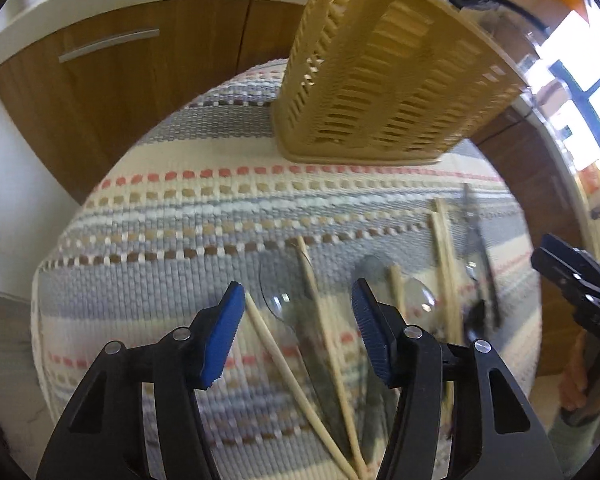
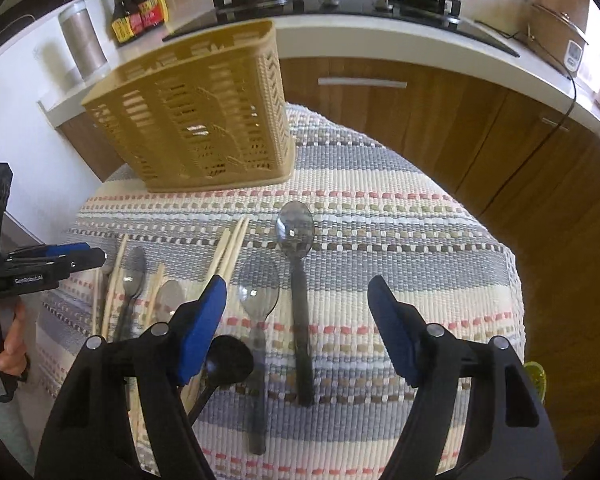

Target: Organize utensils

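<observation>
I am holding my left hand-held gripper (image 1: 298, 312) open and empty above a scatter of chopsticks (image 1: 284, 364) and clear spoons (image 1: 278, 300) lying flat on a striped woven mat (image 1: 160, 216) that is covering the worktop. My right hand-held gripper (image 2: 294, 312) is also gaping wide and gripping nothing, hovering over a dark spoon (image 2: 298, 280) and a clear spoon (image 2: 258, 300). A black ladle (image 2: 226, 362) is lying at seven o'clock. The tan slotted basket (image 2: 204, 120) is standing upright at eleven o'clock, probably waiting to receive the utensils. White lettering on the other gripper's side is too blurred to read, as are the yellow labels on two sauce bottles (image 2: 138, 8).
</observation>
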`<action>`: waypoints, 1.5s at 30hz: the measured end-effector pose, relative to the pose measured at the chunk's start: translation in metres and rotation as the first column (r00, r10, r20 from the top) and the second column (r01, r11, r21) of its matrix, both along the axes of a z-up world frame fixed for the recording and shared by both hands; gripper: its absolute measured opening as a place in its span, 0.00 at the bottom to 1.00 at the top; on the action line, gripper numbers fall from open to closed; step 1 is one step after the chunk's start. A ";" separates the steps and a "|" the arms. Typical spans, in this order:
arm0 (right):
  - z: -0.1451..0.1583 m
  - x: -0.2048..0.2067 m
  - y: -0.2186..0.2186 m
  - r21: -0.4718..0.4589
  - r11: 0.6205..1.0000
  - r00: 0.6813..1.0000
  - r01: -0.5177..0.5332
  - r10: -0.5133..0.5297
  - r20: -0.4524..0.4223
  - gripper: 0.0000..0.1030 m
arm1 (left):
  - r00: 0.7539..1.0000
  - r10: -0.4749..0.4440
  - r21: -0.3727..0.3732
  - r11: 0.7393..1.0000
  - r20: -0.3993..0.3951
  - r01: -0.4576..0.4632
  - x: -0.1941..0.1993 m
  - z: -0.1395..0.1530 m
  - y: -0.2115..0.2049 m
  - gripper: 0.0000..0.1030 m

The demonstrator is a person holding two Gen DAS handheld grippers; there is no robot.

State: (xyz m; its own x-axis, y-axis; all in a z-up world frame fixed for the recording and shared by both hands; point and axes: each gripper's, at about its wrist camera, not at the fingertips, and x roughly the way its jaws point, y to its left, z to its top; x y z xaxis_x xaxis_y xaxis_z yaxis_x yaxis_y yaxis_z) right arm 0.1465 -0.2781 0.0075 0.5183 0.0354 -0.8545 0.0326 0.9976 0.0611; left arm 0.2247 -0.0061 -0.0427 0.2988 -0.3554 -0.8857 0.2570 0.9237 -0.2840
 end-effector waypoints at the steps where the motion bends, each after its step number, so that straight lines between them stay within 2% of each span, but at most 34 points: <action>1: -0.002 0.005 -0.002 -0.001 1.000 1.000 -0.003 0.003 -0.012 0.67 | 1.000 -0.001 0.003 1.000 -0.008 0.001 0.003 -0.002 -0.004 0.52; 5: -0.010 0.025 -0.012 0.031 1.000 0.998 -0.006 0.009 -0.069 0.64 | 1.000 -0.013 0.040 0.999 -0.019 0.014 0.012 -0.008 -0.019 0.51; 8: -0.012 0.038 -0.020 0.074 0.997 0.995 -0.003 0.010 -0.098 0.63 | 1.000 -0.018 0.071 0.997 -0.022 0.020 0.017 -0.012 -0.032 0.40; 12: -0.012 0.051 -0.026 0.136 0.991 0.991 -0.007 0.025 -0.131 0.63 | 1.000 -0.013 0.080 0.997 -0.019 0.014 0.023 -0.015 -0.043 0.36; 13: -0.013 0.056 -0.026 0.145 0.989 0.989 -0.013 0.034 -0.144 0.62 | 1.000 -0.009 0.085 0.996 -0.015 0.010 0.024 -0.016 -0.045 0.30; 17: -0.024 0.070 -0.018 0.146 0.989 0.977 -0.035 0.065 -0.202 0.54 | 1.000 -0.003 0.089 0.996 0.003 0.003 0.025 -0.018 -0.045 0.30; 23: -0.039 0.088 -0.006 0.109 0.993 0.967 -0.054 0.079 -0.242 0.53 | 0.999 -0.018 0.069 0.998 0.035 0.016 0.021 -0.012 -0.045 0.30; 30: -0.056 0.103 0.004 0.070 0.995 0.955 -0.073 0.090 -0.281 0.47 | 0.994 -0.034 0.047 0.998 0.104 0.029 0.020 0.007 -0.043 0.30; 31: -0.057 0.103 0.006 0.055 0.995 0.957 -0.078 0.090 -0.275 0.45 | 0.992 -0.036 0.041 0.999 0.119 0.032 0.020 0.010 -0.044 0.30; 32: -0.057 0.104 0.008 0.038 0.995 0.958 -0.088 0.095 -0.270 0.33 | 0.990 -0.038 0.041 0.999 0.133 0.033 0.018 0.014 -0.045 0.30; 33: -0.058 0.104 0.009 0.035 0.995 0.958 -0.094 0.100 -0.269 0.27 | 0.989 -0.039 0.041 0.999 0.144 0.034 0.016 0.017 -0.046 0.30; 36: -0.057 0.100 0.013 0.051 0.994 0.961 -0.098 0.108 -0.255 0.27 | 0.981 -0.049 0.034 0.998 0.185 0.044 0.009 0.027 -0.046 0.30; 41: -0.042 0.081 0.009 0.067 0.989 0.975 -0.134 0.144 -0.167 0.27 | 0.963 -0.063 0.028 0.998 0.261 0.057 -0.007 0.050 -0.040 0.30; 45: -0.012 0.048 0.014 0.049 0.978 0.979 -0.205 0.205 -0.010 0.27 | 0.938 -0.057 0.004 0.998 0.343 0.060 -0.024 0.075 -0.030 0.30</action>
State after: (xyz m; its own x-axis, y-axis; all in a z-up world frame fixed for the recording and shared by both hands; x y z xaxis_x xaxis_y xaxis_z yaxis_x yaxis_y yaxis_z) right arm 0.1946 -0.2640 -0.0048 0.4827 0.1805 -0.8570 -0.1709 0.9791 0.1100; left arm 0.2004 -0.0358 0.0323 0.5623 -0.3869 -0.7308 0.3934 0.9026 -0.1751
